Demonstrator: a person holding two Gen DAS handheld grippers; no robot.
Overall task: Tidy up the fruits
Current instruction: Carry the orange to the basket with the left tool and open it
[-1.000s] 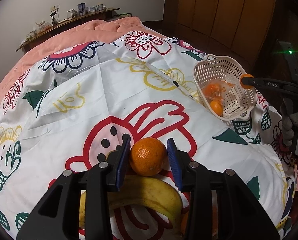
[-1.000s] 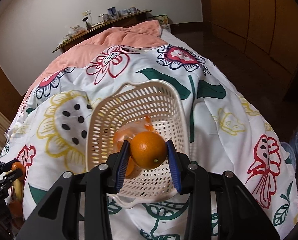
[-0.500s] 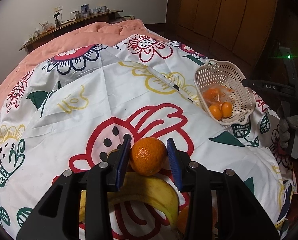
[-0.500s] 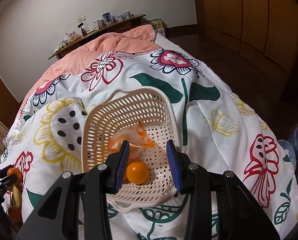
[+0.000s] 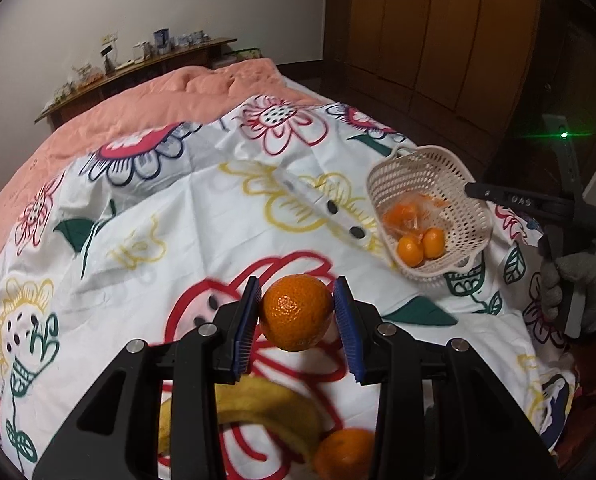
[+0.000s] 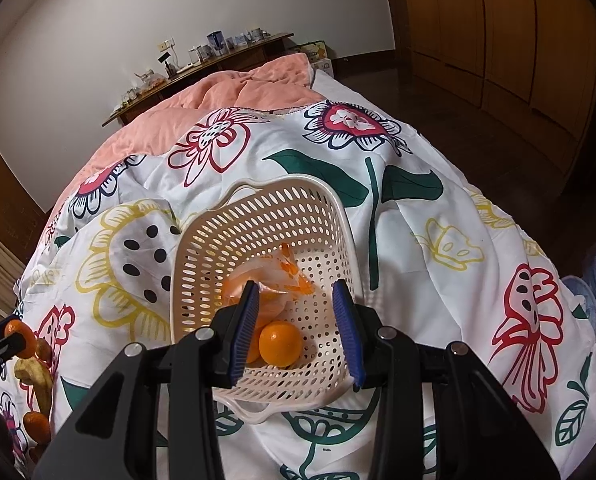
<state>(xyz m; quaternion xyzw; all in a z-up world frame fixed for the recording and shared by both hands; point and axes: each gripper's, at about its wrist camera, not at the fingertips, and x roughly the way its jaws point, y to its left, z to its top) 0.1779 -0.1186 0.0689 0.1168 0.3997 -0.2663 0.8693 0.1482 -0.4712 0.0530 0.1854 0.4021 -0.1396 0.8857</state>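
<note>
left wrist | orange clamped between left tongs | above bedspread

Pale letters, roughly "DAS", on black arm of right gripper just beside basket; nothing else legible

Lying half hidden under the left gripper's arms: banana, blurred, its ends unseen. Being cut off at the bedspread's near edge by frame and gripper: second orange. Sitting too small to identify: items on the far shelf. Wrapping indistinct orange contents inside the basket: plastic bag.
</note>
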